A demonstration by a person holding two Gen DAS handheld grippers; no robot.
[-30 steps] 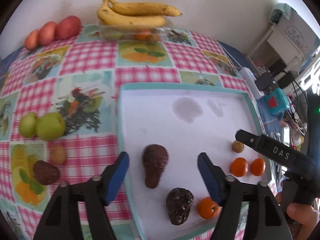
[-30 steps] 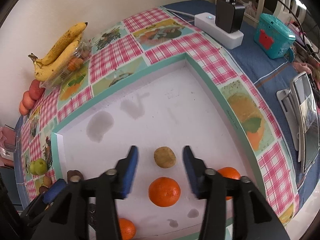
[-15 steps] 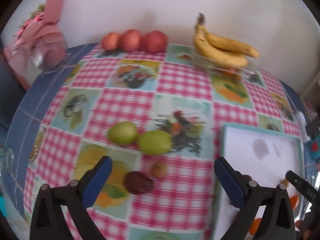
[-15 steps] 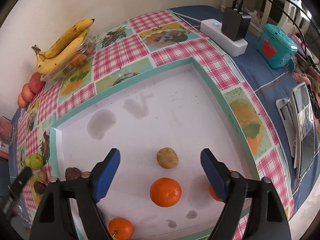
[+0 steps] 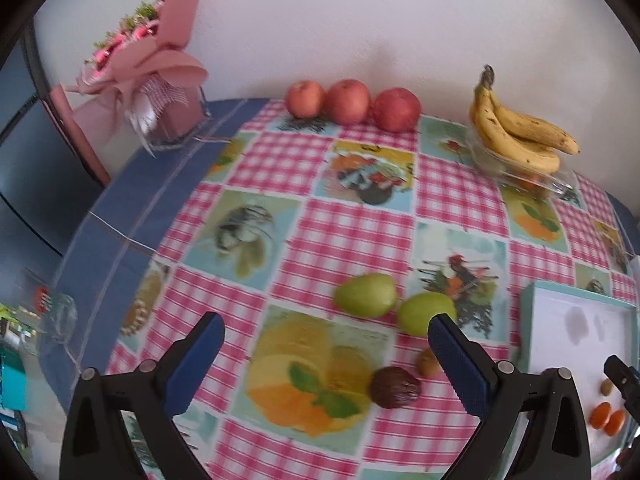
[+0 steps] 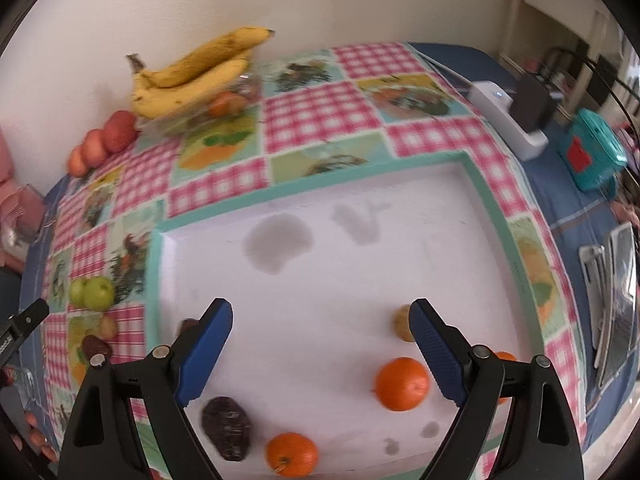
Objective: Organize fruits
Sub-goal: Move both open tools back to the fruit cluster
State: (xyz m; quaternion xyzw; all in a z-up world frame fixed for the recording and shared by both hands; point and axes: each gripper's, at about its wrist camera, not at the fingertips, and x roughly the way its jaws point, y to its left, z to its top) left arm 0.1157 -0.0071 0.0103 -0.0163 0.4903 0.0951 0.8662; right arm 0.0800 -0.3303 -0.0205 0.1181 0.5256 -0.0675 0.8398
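My left gripper [image 5: 326, 360] is open and empty above the checked tablecloth. Just ahead of it lie a dark brown avocado [image 5: 395, 387], a small kiwi [image 5: 428, 362] and two green pears [image 5: 366, 295]. My right gripper [image 6: 322, 350] is open and empty over the white tray [image 6: 192, 222]. In the tray lie a dark avocado [image 6: 227, 433], oranges [image 6: 402, 383] and a kiwi [image 6: 402, 322]. Bananas [image 5: 516, 134] lie on a clear box at the back by the wall, with three red apples [image 5: 347, 101] to their left.
A pink wrapped bouquet [image 5: 146, 76] stands at the back left. A white power strip [image 6: 508, 116] and a teal box [image 6: 592, 156] lie right of the tray. A glass [image 5: 56, 324] sits at the table's left edge.
My left gripper has swung left, off the tray and over the tablecloth fruit. My right gripper has opened wide, let go of the kiwi and drifted left.
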